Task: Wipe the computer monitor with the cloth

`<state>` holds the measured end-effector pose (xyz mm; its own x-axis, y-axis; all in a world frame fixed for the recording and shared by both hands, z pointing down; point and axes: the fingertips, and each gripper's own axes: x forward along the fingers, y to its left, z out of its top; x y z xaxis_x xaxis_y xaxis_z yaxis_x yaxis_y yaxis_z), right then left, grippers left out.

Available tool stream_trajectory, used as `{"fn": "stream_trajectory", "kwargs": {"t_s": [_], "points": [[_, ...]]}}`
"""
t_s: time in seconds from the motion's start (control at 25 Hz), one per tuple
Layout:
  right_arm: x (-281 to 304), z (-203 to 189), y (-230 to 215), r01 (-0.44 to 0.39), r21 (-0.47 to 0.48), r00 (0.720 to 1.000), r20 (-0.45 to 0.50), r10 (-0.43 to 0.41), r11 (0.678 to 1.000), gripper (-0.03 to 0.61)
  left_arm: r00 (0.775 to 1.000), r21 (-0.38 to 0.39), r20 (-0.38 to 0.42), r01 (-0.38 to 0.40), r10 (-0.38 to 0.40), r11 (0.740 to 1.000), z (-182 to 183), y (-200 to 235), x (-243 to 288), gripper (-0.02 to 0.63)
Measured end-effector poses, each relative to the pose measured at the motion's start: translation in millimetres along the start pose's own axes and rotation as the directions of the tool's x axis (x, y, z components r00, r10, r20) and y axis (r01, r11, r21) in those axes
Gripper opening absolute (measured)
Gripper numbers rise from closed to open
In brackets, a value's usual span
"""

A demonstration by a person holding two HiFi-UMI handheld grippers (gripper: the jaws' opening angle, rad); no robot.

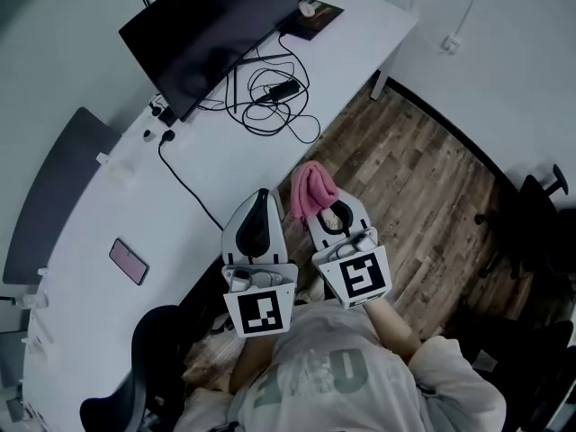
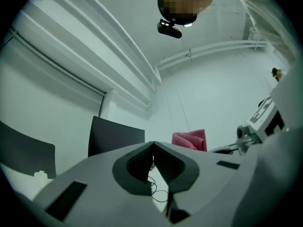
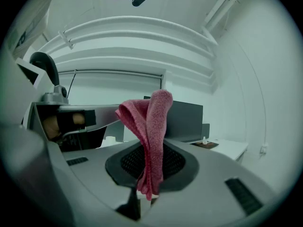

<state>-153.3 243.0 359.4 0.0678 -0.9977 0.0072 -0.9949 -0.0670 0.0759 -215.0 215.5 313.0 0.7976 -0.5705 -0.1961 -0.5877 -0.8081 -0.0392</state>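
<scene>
Monitor [image 1: 211,34], one; cloth [image 1: 311,190], one, in right hand-held gripper [image 1: 326,212].

The room is lit softly and evenly, with a cool, pale tint. Few shadows are seen; the floor under the white desk [image 1: 90,232] is left dim. No glare is seen on the dark monitor [image 1: 207,25]. Both gripper views are bent round and blackened at the corners. The cloth [image 3: 152,126] is shown sharply.
</scene>
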Motion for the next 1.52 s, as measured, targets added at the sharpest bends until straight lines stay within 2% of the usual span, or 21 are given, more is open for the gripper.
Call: {"fn": "stream_trajectory", "kwargs": {"t_s": [0.16,0.4,0.6,0.76,1.08,1.52], "points": [[42.9,0.8,-26.5,-0.068,-0.013,0.997,0.023,0.069,0.998,0.057,0.997,0.004,-0.017,-0.069,0.069,0.998,-16.0,15.1,40.0,0.015],[116.0,17.9,-82.7,-0.169,-0.007,0.983,0.076,0.169,0.986,0.057,0.983,0.069,-0.019,-0.182,0.184,0.981,-19.7,37.6,115.8,0.015],[176.3,30.6,-116.8,-0.308,-0.057,0.945,0.099,0.313,0.950,0.057,0.951,0.107,-0.003,-0.307,0.309,0.946,-16.7,61.3,183.4,0.015],[213.5,37.2,-135.7,-0.413,-0.050,0.905,0.091,0.416,0.909,0.057,0.918,0.131,0.017,-0.396,0.397,0.909,-10.0,75.6,221.9,0.015],[263.4,46.2,-138.6,-0.528,0.003,0.842,0.137,0.523,0.849,0.057,0.863,0.157,-0.006,-0.498,0.505,0.853,-26.3,102.9,245.5,0.015],[288.7,54.7,-112.1,-0.579,0.002,0.807,0.143,0.573,0.815,0.057,0.839,0.182,0.038,-0.540,0.543,0.822,-14.4,132.3,251.1,0.015]]}}
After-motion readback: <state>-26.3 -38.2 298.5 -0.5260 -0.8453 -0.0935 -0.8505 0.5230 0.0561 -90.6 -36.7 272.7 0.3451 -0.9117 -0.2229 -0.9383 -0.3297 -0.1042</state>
